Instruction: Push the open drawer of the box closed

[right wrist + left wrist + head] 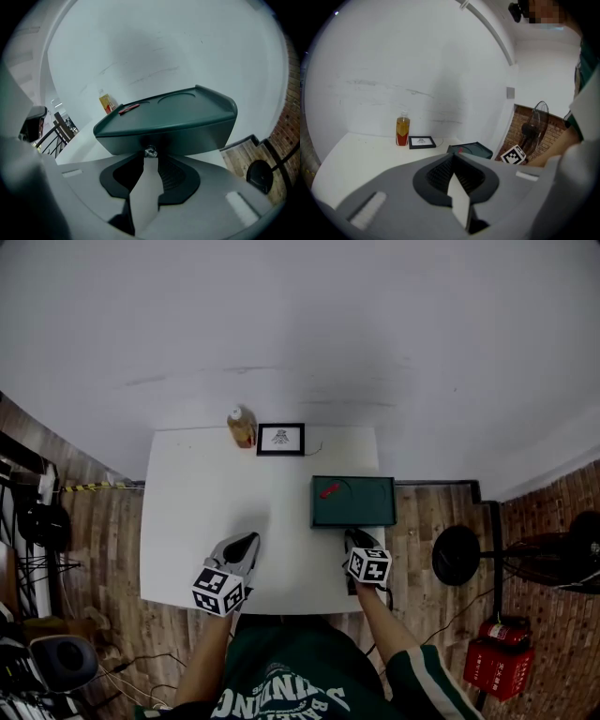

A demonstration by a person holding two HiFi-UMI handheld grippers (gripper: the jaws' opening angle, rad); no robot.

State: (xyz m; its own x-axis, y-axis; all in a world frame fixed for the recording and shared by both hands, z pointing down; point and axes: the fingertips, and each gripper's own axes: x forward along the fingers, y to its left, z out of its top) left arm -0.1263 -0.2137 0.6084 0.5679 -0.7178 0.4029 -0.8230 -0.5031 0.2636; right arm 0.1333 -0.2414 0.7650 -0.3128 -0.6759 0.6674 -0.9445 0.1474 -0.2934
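A dark green box (353,502) stands at the right side of the white table (197,512), with a small red thing (329,490) on its lid. In the right gripper view the box's front (168,136) fills the middle, and its drawer front looks flush or nearly flush with the body. A small metal knob (150,151) sticks out of it. My right gripper (150,161) is shut, and its tips touch that knob. My left gripper (251,538) hovers over the table's left front, also shut, with nothing in it, well clear of the box (471,149).
A bottle of amber liquid (242,427) and a small black picture frame (280,438) stand at the table's far edge by the white wall. To the right, on the wooden floor, are a black fan (457,555) and a red crate (497,657).
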